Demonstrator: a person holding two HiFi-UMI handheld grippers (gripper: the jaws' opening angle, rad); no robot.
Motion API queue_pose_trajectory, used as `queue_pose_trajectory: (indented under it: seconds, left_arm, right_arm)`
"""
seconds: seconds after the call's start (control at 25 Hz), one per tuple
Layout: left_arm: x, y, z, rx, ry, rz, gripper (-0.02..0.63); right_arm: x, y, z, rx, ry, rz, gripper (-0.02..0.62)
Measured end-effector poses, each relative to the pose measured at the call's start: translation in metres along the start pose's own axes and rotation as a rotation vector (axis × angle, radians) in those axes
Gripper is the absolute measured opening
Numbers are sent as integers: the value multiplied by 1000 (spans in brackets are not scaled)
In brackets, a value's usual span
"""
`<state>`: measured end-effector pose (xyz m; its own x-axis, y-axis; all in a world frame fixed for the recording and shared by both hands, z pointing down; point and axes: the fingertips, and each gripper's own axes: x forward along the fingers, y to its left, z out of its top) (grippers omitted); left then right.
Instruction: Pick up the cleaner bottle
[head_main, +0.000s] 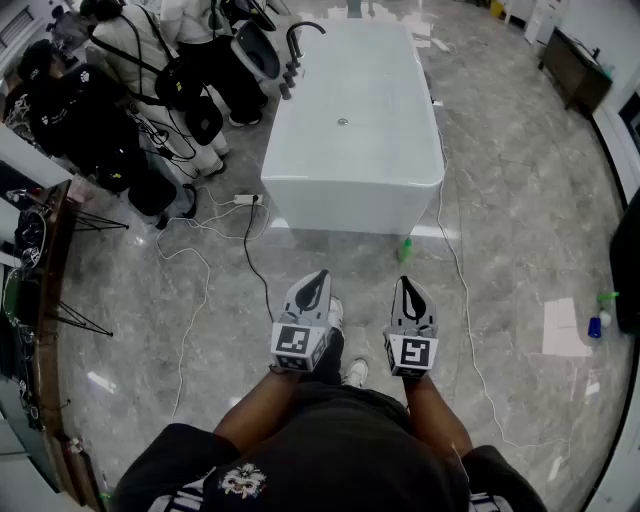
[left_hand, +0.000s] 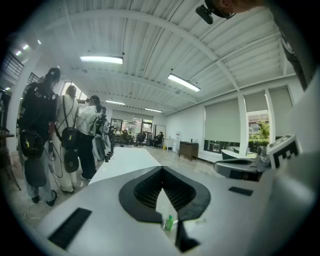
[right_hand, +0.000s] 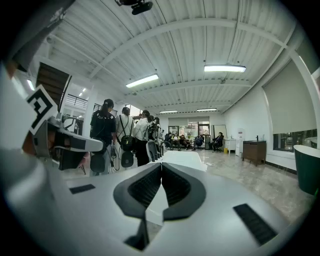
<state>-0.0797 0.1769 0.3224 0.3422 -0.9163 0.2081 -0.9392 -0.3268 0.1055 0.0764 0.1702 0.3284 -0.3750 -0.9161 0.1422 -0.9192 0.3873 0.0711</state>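
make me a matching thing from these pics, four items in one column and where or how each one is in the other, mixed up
Column 1
1 cleaner bottle
2 bathtub
3 power strip
4 right gripper

Column 2
A shut, holding nothing
B on the floor beside the bathtub's near left corner, cables attached
C on the floor before the bathtub's near right end, green
D white, in the middle of the floor

Pairs: 1-C, 2-D, 3-B, 4-A

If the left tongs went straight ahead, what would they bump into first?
Probably the white bathtub: the left tongs aim at its near wall. The little green bottle stands on the floor lower and to the right, so they'd likely miss it, though depth is unclear.
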Motion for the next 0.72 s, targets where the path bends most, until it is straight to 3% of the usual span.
queue_pose_trajectory:
  seconds: [0.44,0.72]
  left_arm:
    - [107,74,15,-55,19,-29,6]
    - [166,102,23,-40,28,-83,6]
  right_arm:
    - [128,-14,2,-5,22,-14,15]
    - [175,-24,-2,14,67,-40,15]
